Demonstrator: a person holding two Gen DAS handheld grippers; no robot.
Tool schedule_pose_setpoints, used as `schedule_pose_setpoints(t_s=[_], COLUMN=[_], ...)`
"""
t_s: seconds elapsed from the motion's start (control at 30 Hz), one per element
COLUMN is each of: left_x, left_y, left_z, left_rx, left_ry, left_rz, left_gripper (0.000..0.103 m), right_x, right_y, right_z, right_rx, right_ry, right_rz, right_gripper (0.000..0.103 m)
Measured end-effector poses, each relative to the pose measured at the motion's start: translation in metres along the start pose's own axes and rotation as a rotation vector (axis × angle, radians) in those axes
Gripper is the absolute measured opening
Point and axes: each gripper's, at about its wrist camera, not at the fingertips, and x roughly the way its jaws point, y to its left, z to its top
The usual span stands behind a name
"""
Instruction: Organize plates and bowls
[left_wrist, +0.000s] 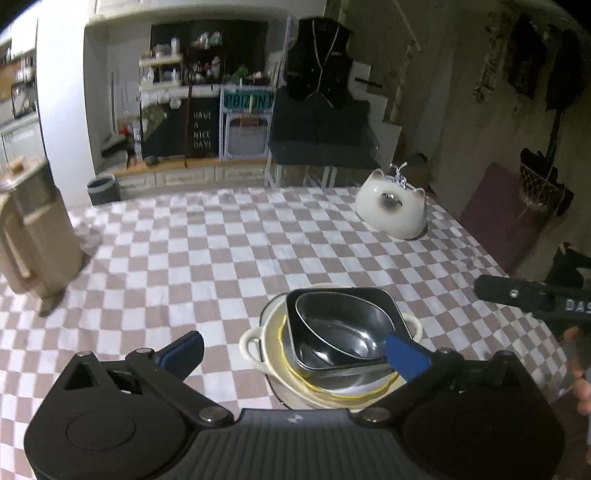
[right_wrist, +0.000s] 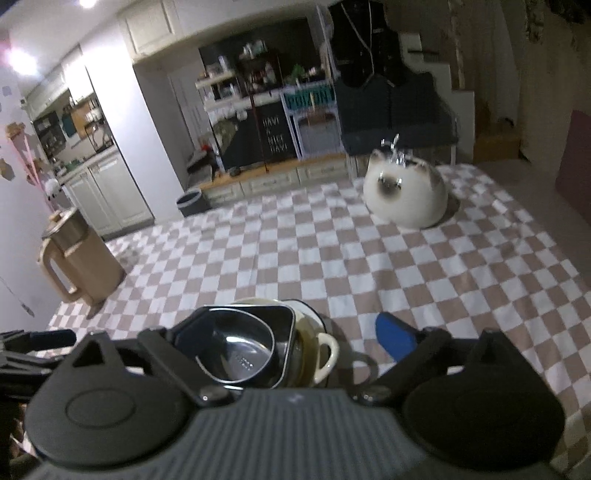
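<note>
A stack of dishes (left_wrist: 332, 343) sits near the table's front edge: a cream two-handled bowl (left_wrist: 255, 347) at the bottom, a yellow-rimmed plate (left_wrist: 354, 391), a dark square bowl (left_wrist: 373, 295) and a shiny metal bowl (left_wrist: 343, 328) on top. My left gripper (left_wrist: 295, 350) is open, its fingers on either side of the stack, right pad (left_wrist: 406, 354) by the square bowl's rim. The stack also shows in the right wrist view (right_wrist: 258, 343). My right gripper (right_wrist: 288, 332) is open over the stack, its right pad (right_wrist: 395, 338) clear of the cream bowl's handle (right_wrist: 330, 354).
A checkered cloth (left_wrist: 221, 258) covers the table. A beige jug (left_wrist: 33, 236) stands at the left and a white cat-face bowl (left_wrist: 393, 206) at the far right. The right gripper's body (left_wrist: 532, 295) shows at the right edge.
</note>
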Motion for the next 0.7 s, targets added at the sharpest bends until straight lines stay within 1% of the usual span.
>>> schedule_pose_setpoints(t_s=[0.07, 0.2, 0.27, 0.4, 0.53, 0.63, 0.7], left_x=[-0.012, -0.035, -0.048, -0.070, -0.081, -0.086, -0.089], left_y=[-0.002, -0.004, -0.005, -0.011, -0.018, -0.022, -0.022], left_z=[-0.004, -0.014, -0.019, -0.034, -0.051, -0.064, -0.072], left_rx=[0.010, -0.001, -0.007, -0.013, 0.003, 0.011, 0.016], left_ry=[-0.036, -0.097, -0.128, -0.182, -0.193, -0.187, -0.188], left_rz=[0.024, 0.018, 0.019, 0.025, 0.029, 0.079, 0.096], left_gripper=[0.103, 0.103, 0.103, 0.103, 0.103, 0.103, 0.103], right_x=[-0.009, -0.033, -0.040, -0.052, -0.063, -0.069, -0.074], right_y=[0.002, 0.008, 0.011, 0.017, 0.016, 0.016, 0.017], right_z=[-0.003, -0.015, -0.021, -0.036, -0.047, -0.051, -0.057], right_rx=[-0.010, -0.058, -0.076, -0.122, -0.124, -0.130, -0.143], right_ry=[-0.023, -0.097, -0.108, -0.127, -0.158, -0.175, -0.185], right_rz=[-0.001, 0.008, 0.018, -0.003, -0.007, -0.016, -0.019], right_gripper=[0.101, 0.102, 0.102, 0.102, 0.102, 0.102, 0.102])
